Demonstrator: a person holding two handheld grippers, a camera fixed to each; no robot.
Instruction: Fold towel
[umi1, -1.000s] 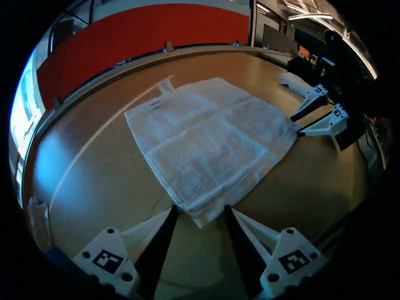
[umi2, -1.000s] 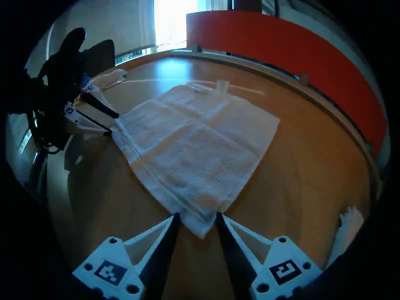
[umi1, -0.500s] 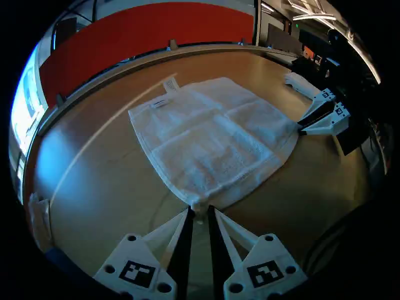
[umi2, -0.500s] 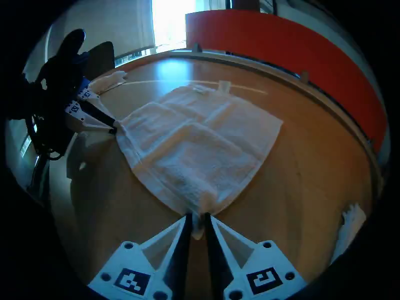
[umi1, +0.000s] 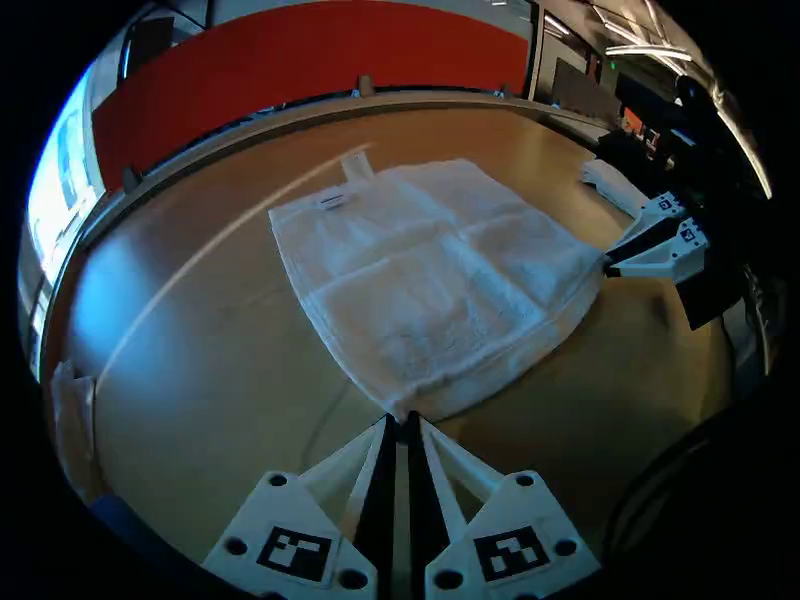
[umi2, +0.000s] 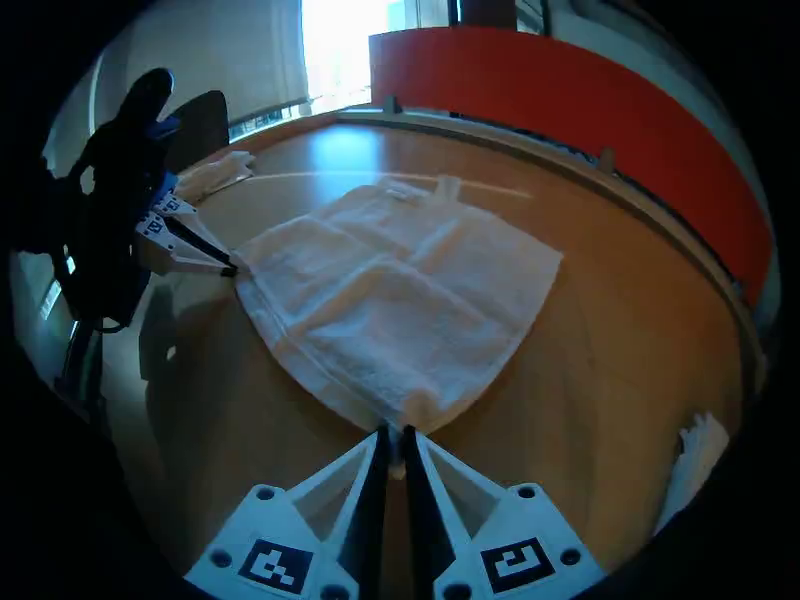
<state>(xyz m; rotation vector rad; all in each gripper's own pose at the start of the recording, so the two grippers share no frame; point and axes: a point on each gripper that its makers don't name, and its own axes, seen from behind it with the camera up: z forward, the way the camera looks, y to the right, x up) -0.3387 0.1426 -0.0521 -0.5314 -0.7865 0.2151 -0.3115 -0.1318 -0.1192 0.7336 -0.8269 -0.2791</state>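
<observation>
Both claws have closed since a second ago: their fingers, then spread on either side of a towel corner, now stand pressed together on it. Nearest in the left gripper view, the left gripper (umi1: 398, 425) pinches the closest corner of the white towel (umi1: 440, 270) between its tips, with barely a slit between the two fingers. In the right gripper view, the right gripper (umi2: 393, 440) nips another corner of that towel in the same manner.

From each pair of tips the towel spreads away, lying mostly flat on the wooden table (umi1: 200, 330) with soft creases across its middle. A sewn label (umi1: 330, 200) and a hanging tag (umi1: 355, 165) sit at its far edge.

Farther off in the left gripper view, the right gripper shows at the towel's right-hand corner, its tips touching the cloth. In the right gripper view, the left gripper shows at the towel's left-hand corner, held by a person (umi2: 100, 230) seen as a dark shape.

A small white cloth (umi1: 70, 420) lies at the table's left edge, well apart from the towel, and another white cloth (umi1: 608, 182) lies beyond the right gripper. Along the table's far side runs a red partition (umi1: 300, 60), with a bright window (umi2: 345, 45) beyond it.
</observation>
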